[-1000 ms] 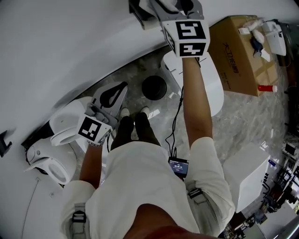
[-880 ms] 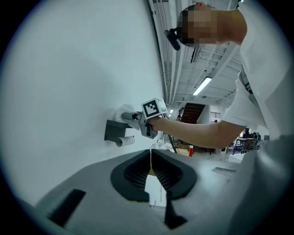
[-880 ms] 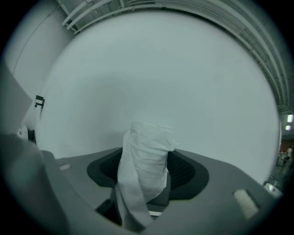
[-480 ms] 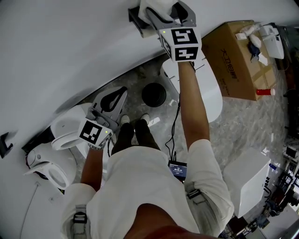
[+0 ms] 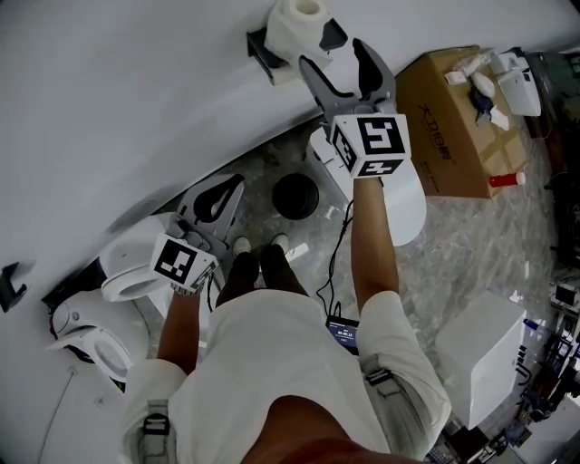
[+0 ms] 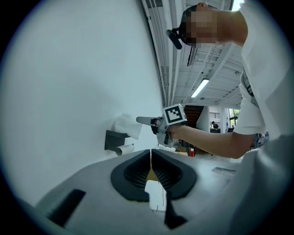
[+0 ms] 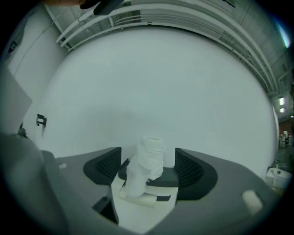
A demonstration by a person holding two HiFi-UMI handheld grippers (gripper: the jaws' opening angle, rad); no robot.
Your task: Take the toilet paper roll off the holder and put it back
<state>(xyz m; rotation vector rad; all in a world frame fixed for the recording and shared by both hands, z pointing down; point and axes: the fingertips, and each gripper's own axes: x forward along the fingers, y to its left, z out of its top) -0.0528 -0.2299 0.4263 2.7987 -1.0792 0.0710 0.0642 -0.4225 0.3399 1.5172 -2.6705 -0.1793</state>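
Note:
The white toilet paper roll (image 5: 297,20) stands upright on top of the black wall holder (image 5: 261,47), a loose tail of paper hanging down its front. My right gripper (image 5: 333,56) is open and sits just short of the roll. Its jaws have just been opening, and nothing is between them. In the right gripper view the roll (image 7: 149,158) shows in the gap between the spread fingers (image 7: 106,166), on the holder's shelf (image 7: 171,175). My left gripper (image 5: 237,170) is shut and empty, low beside the toilet. It looks toward the roll (image 6: 127,125), the holder (image 6: 114,139) and my right gripper (image 6: 140,120).
A white toilet (image 5: 131,258) stands below my left gripper, another white fixture (image 5: 408,195) under my right arm. A round black bin (image 5: 296,196) sits on the marble floor between them. A cardboard box (image 5: 449,118) with bottles lies at the right, a white cabinet (image 5: 480,349) lower right.
My right gripper has drawn back from the holder and its jaws have spread. The roll, hidden behind it before, now stands free on the holder. The left gripper has hardly moved.

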